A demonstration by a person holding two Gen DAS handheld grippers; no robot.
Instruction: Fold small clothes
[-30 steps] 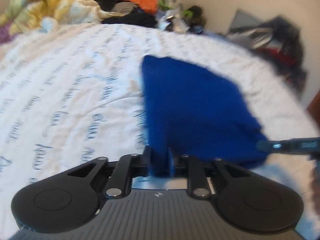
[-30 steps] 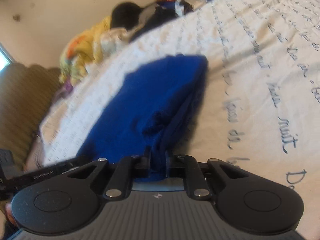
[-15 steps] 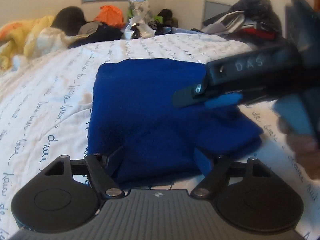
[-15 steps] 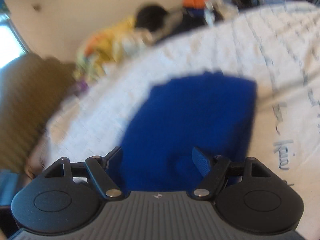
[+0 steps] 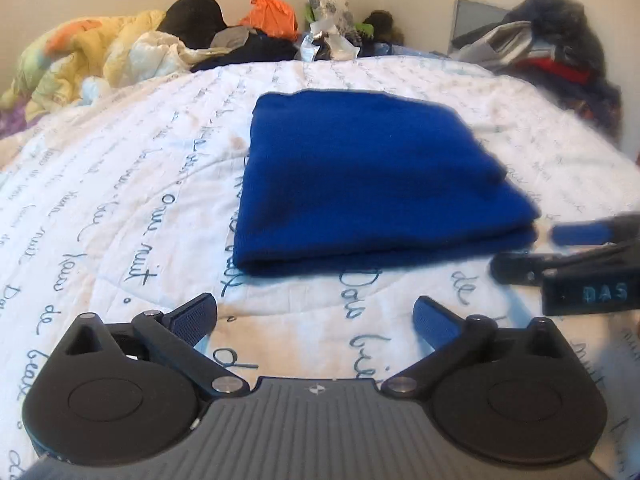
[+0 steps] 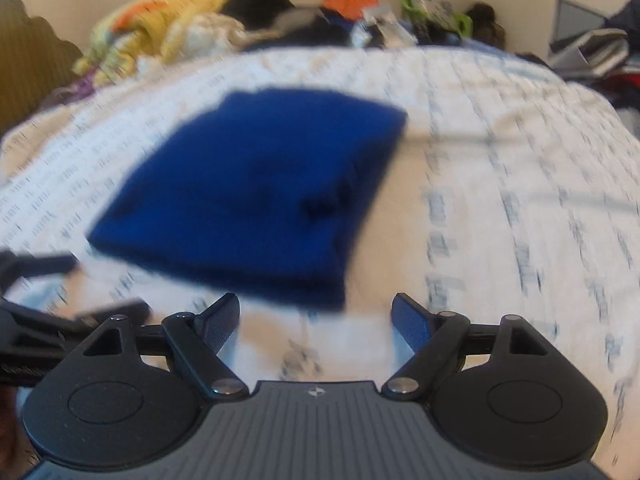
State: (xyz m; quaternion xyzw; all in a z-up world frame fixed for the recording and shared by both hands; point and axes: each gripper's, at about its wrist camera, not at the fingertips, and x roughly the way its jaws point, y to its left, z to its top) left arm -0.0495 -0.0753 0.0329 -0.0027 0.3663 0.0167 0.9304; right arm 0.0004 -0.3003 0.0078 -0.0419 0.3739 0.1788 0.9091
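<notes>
- Cluttered bedroom, quilted white bedspread (image 5: pixel 120 208) with blue handwriting print serving as the folding surface; heaped bedding and clothes (image 5: pixel 120 44) pushed to the upper left of the frame, clear of the work.
- Lay folded into a thick rectangle at frame center: blue garment (image 5: pixel 360 184), flat on the spread, apparently set down finished.
- Sat just short of its near edge: left gripper (image 5: pixel 316 320), jaws opening, nothing between them.
- Hung at the right edge of the left view, blurred: right gripper (image 6: pixel 316 322), likewise opening and empty, cloth released.
</notes>
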